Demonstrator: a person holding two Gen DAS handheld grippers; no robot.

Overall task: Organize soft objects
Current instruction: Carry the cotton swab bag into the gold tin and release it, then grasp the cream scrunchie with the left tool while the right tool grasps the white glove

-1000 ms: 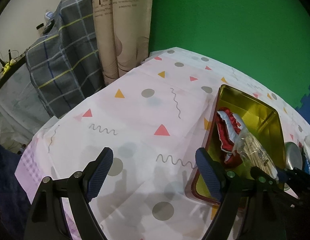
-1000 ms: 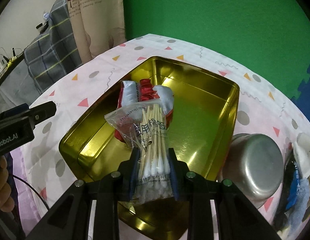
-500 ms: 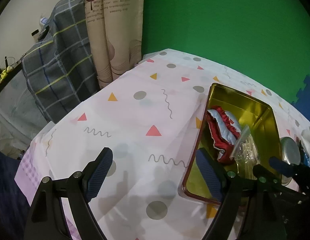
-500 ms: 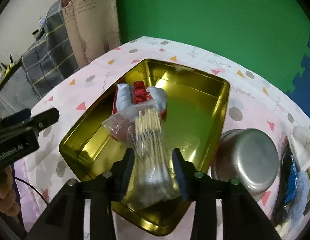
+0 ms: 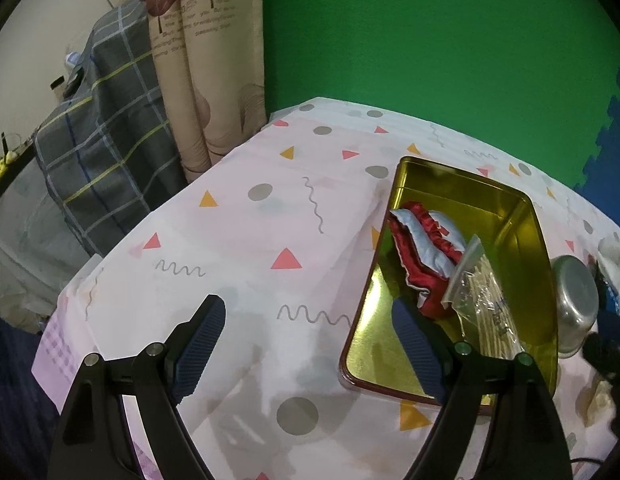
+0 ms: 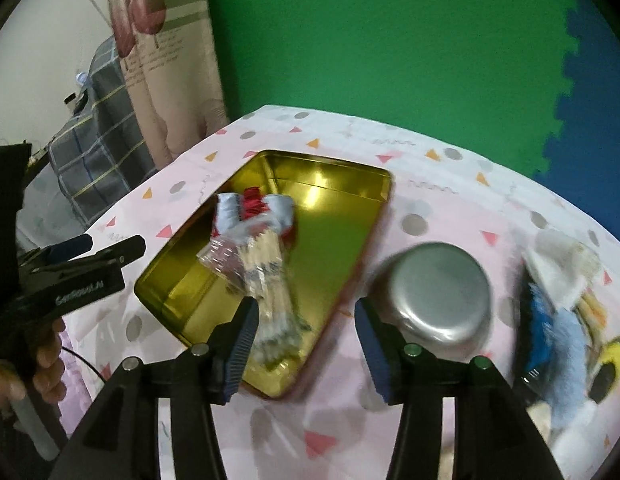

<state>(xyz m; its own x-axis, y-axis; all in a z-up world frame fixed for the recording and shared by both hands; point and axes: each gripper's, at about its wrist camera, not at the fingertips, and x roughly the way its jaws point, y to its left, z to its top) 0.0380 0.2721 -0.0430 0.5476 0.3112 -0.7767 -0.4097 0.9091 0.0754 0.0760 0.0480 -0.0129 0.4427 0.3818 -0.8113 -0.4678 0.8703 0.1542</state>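
A gold tin tray (image 5: 509, 208) (image 6: 341, 184) lies on the patterned tablecloth. In it lie a red and pale blue cloth (image 5: 425, 248) (image 6: 254, 212) and a clear bag of cotton swabs (image 5: 485, 300) (image 6: 266, 276), the bag resting partly on the cloth. My right gripper (image 6: 306, 320) is open and empty above the tray's near right edge. My left gripper (image 5: 306, 328) is open and empty over the tablecloth, left of the tray. A heap of soft things, blue, white and yellow (image 6: 565, 320), lies at the right.
An upturned steel bowl (image 6: 437, 292) (image 5: 573, 296) stands just right of the tray. A curtain (image 5: 206, 60) and a grey plaid cloth (image 5: 102, 136) hang beyond the table's left edge. A green wall (image 6: 389, 40) is behind the table.
My right gripper opened and let go of the swab bag, which now lies in the tray. It drew back and swung right. The left gripper stayed open and shifted slightly.
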